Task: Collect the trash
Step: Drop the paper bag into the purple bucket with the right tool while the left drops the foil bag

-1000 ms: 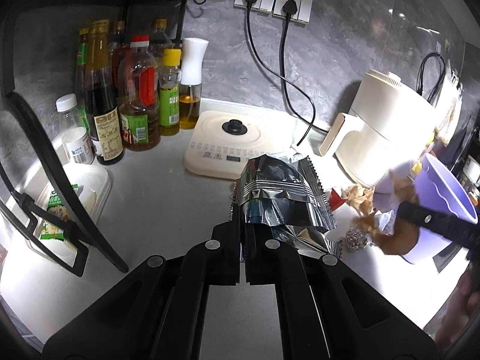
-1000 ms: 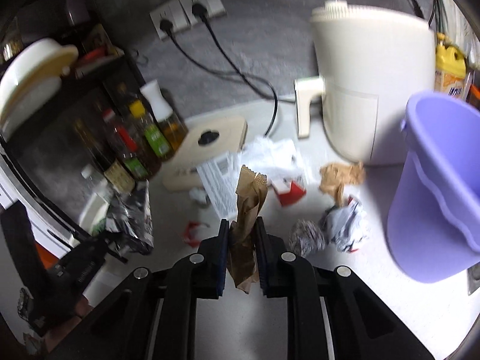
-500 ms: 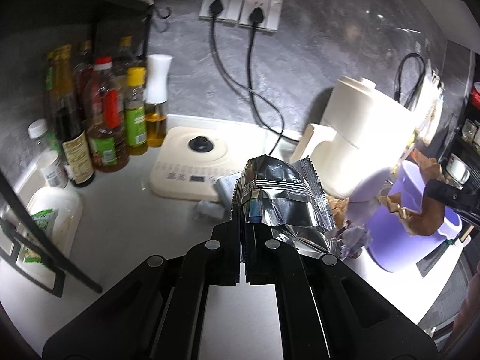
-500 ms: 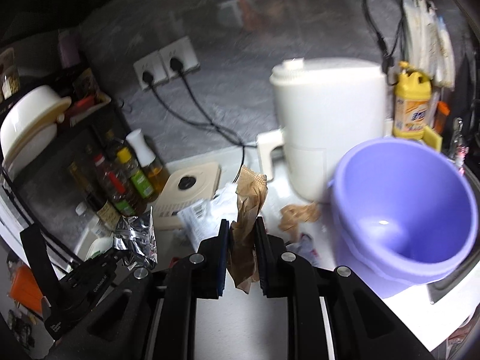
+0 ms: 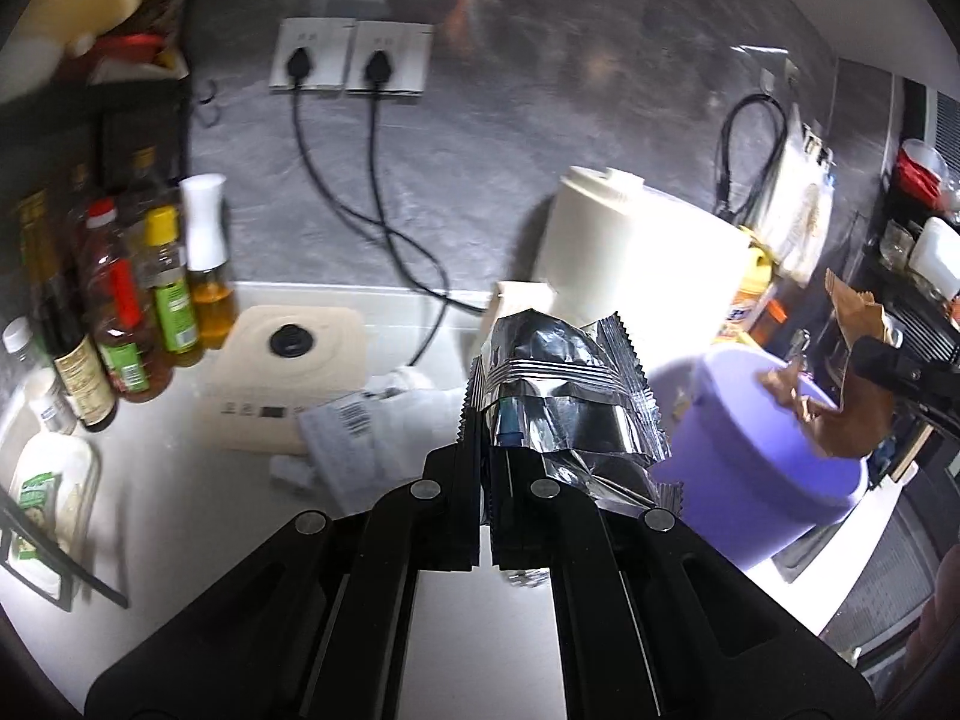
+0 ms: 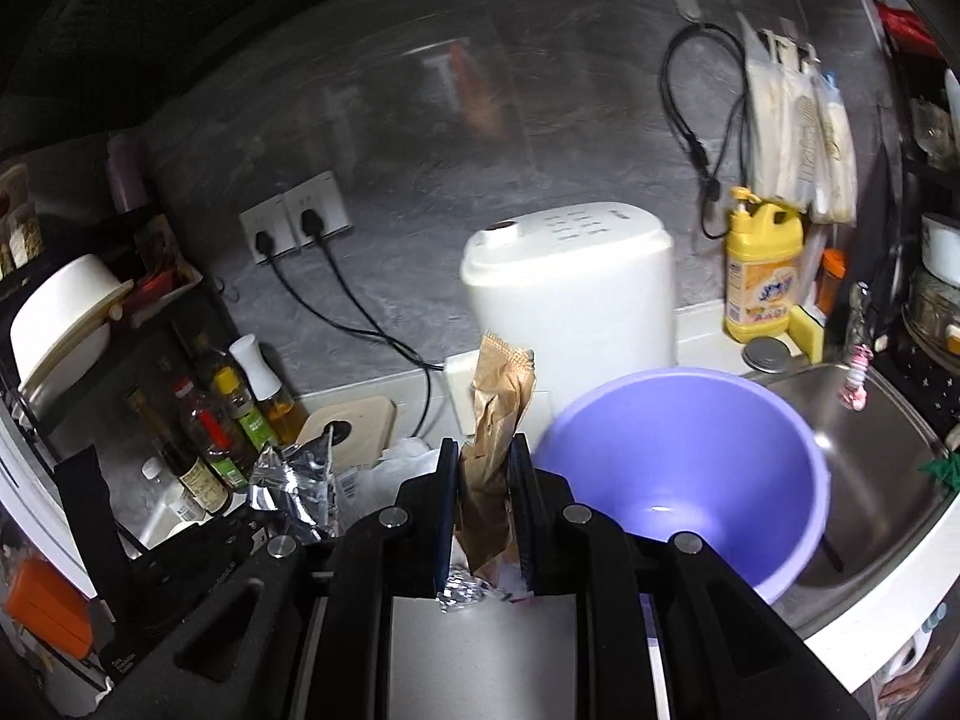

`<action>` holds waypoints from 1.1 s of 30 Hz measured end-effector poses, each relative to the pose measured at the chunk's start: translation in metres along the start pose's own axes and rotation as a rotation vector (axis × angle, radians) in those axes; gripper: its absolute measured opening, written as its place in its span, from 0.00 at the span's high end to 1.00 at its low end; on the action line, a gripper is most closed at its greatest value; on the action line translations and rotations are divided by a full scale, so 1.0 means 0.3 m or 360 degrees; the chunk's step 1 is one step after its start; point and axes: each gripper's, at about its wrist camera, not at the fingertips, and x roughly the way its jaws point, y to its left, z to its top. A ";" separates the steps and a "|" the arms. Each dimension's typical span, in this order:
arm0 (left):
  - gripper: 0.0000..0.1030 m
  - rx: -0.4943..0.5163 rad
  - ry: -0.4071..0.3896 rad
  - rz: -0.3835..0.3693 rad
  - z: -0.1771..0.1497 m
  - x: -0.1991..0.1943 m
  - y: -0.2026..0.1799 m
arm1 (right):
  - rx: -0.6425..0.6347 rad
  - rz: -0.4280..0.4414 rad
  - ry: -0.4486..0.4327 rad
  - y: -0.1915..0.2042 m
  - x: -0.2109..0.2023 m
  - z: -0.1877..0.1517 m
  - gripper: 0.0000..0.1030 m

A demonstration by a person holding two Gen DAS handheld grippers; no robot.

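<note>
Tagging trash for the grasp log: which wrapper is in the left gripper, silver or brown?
The silver foil wrapper, clamped in the left gripper. The brown paper wrapper sits in the right gripper.

- silver foil wrapper: crinkled, zigzag edges, pinched upright between left fingers, above worktop
- brown paper wrapper: creased, upright between right fingers, beside bucket rim
- purple bucket: open, empty inside, next to sink
</note>
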 end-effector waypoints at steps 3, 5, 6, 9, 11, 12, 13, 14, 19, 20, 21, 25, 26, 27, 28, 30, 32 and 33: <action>0.97 0.0019 -0.0016 -0.0023 0.012 0.009 -0.075 | -0.0018 -0.0038 -0.0011 -0.039 -0.014 0.004 0.83; 0.97 0.0028 -0.0023 -0.0037 0.019 0.016 -0.113 | 0.0017 -0.0043 0.0008 -0.078 -0.015 0.005 0.83; 0.97 0.0038 -0.0026 -0.0044 0.022 0.021 -0.136 | 0.0017 -0.0044 0.0008 -0.095 -0.020 0.004 0.83; 0.97 0.0065 -0.0024 -0.0068 0.030 0.039 -0.197 | 0.0008 -0.0058 0.0003 -0.125 -0.032 0.000 0.83; 0.97 0.0081 -0.0025 -0.0084 0.034 0.050 -0.238 | 0.0017 -0.0073 -0.0007 -0.157 -0.042 -0.004 0.82; 0.97 0.0085 -0.0026 -0.0092 0.036 0.054 -0.256 | 0.0021 -0.0081 -0.0008 -0.171 -0.042 -0.004 0.79; 0.97 0.0091 -0.0026 -0.0099 0.037 0.058 -0.272 | 0.0025 -0.0088 -0.0005 -0.182 -0.041 -0.005 0.77; 0.97 0.0098 -0.0027 -0.0107 0.040 0.064 -0.292 | 0.0032 -0.0096 -0.0003 -0.196 -0.041 -0.007 0.69; 0.97 0.0127 -0.0019 -0.0141 0.046 0.089 -0.365 | 0.0056 -0.0112 -0.0020 -0.238 -0.059 -0.018 0.51; 0.97 0.0132 -0.0014 -0.0149 0.045 0.095 -0.377 | 0.0065 -0.0114 -0.0015 -0.247 -0.060 -0.023 0.51; 0.97 0.0139 -0.0010 -0.0155 0.044 0.099 -0.387 | 0.0078 -0.0120 -0.0013 -0.257 -0.062 -0.027 0.51; 0.97 0.0170 0.0013 -0.0190 0.040 0.120 -0.433 | 0.0105 -0.0152 -0.0008 -0.286 -0.079 -0.052 0.51; 0.97 0.0177 0.0017 -0.0198 0.040 0.124 -0.443 | 0.0108 -0.0163 -0.0011 -0.290 -0.085 -0.057 0.51; 0.97 0.0184 0.0021 -0.0208 0.040 0.128 -0.454 | 0.0111 -0.0174 -0.0015 -0.293 -0.092 -0.063 0.50; 0.97 0.0193 0.0026 -0.0222 0.039 0.133 -0.465 | 0.0112 -0.0180 -0.0017 -0.294 -0.095 -0.065 0.50; 0.97 0.0206 0.0034 -0.0243 0.037 0.138 -0.480 | 0.0116 -0.0201 -0.0023 -0.296 -0.107 -0.075 0.48; 0.97 0.0221 0.0046 -0.0268 0.034 0.145 -0.501 | 0.0118 -0.0219 -0.0030 -0.295 -0.117 -0.081 0.48; 0.97 0.0227 0.0053 -0.0277 0.033 0.149 -0.508 | 0.0119 -0.0231 -0.0036 -0.294 -0.121 -0.083 0.48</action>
